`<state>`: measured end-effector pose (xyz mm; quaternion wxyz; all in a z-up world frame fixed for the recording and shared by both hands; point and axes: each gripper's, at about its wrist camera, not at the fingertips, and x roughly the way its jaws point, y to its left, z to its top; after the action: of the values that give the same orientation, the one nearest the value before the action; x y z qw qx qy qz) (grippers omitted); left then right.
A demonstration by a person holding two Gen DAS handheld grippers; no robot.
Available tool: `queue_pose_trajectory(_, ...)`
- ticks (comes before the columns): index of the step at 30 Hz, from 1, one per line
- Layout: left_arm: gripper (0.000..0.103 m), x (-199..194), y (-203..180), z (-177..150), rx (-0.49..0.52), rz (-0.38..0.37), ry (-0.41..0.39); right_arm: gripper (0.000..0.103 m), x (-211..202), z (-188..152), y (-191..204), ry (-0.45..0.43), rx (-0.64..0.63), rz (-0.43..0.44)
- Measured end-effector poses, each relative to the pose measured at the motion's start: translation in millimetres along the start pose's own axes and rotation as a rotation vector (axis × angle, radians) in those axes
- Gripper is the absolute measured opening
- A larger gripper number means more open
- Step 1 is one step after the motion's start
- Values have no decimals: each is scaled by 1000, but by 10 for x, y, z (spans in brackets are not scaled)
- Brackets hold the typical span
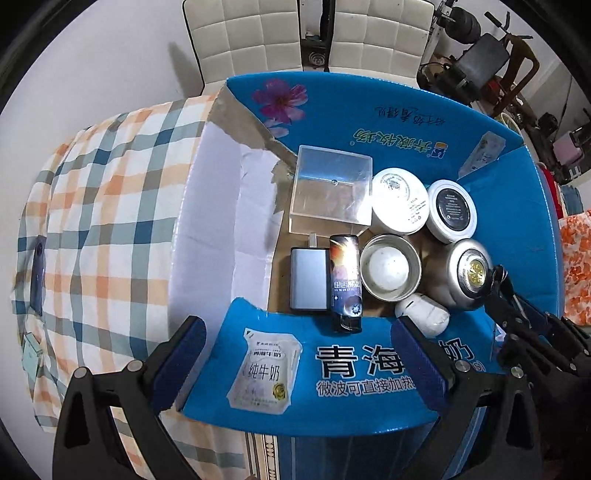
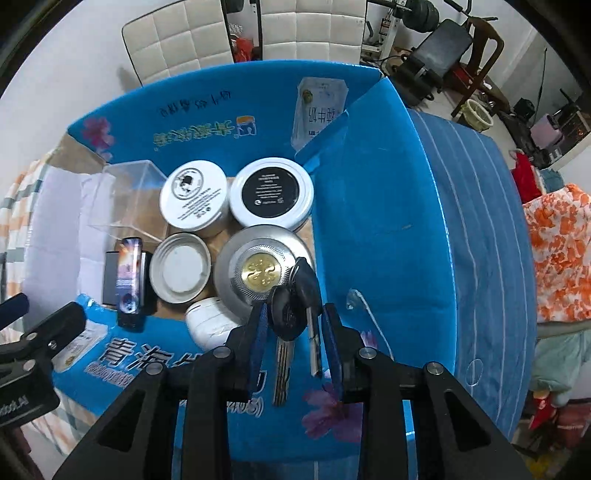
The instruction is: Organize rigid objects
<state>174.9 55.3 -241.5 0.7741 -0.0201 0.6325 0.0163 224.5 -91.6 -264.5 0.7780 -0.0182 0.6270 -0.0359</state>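
A blue milk carton box (image 1: 369, 114) (image 2: 380, 206) lies open on the bed. Inside are a clear plastic box (image 1: 330, 188), two white round tins (image 1: 399, 201) (image 1: 452, 210), an open tin (image 1: 389, 267), a silver lidded tin (image 1: 469, 271) (image 2: 260, 273), a grey power bank (image 1: 309, 278), a dark printed case (image 1: 345, 280) and a white earbud case (image 1: 423, 314). My right gripper (image 2: 293, 325) is shut on a bunch of keys (image 2: 295, 314) above the box's near right corner. My left gripper (image 1: 299, 354) is open and empty over the box's near flap.
A checked blanket (image 1: 110, 221) covers the bed left of the box, with a dark phone (image 1: 37, 273) on it. A blue striped cover (image 2: 480, 221) lies to the right. White padded chairs (image 1: 306, 33) and gym gear stand behind.
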Motion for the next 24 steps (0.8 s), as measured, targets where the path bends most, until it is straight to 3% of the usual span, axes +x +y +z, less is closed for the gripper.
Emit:
queue_pose_trajectory(6, 103, 25, -4, 55, 6, -2, 0, 38, 111, 50, -10, 42, 19, -11)
queue_pose_trajectory(9, 103, 16, -5, 82, 8, -1, -6, 47, 162, 67, -10, 69, 25, -13)
queue_pose_trajectory(11, 103, 14, -5, 93, 9, -1, -7, 75, 210, 68, -8, 92, 30, -4)
queue_pose_trajectory(12, 103, 16, -4, 96, 10, 1, -7, 80, 211, 66, -11, 93, 34, 0)
queue_pose_trajectory(21, 103, -56, 24, 104, 9, 6, -18, 82, 131, 70, -39, 86, 50, 6)
queue_pose_trajectory(24, 103, -134, 22, 92, 5, 3, -25, 88, 32, 83, -50, 81, 58, 16)
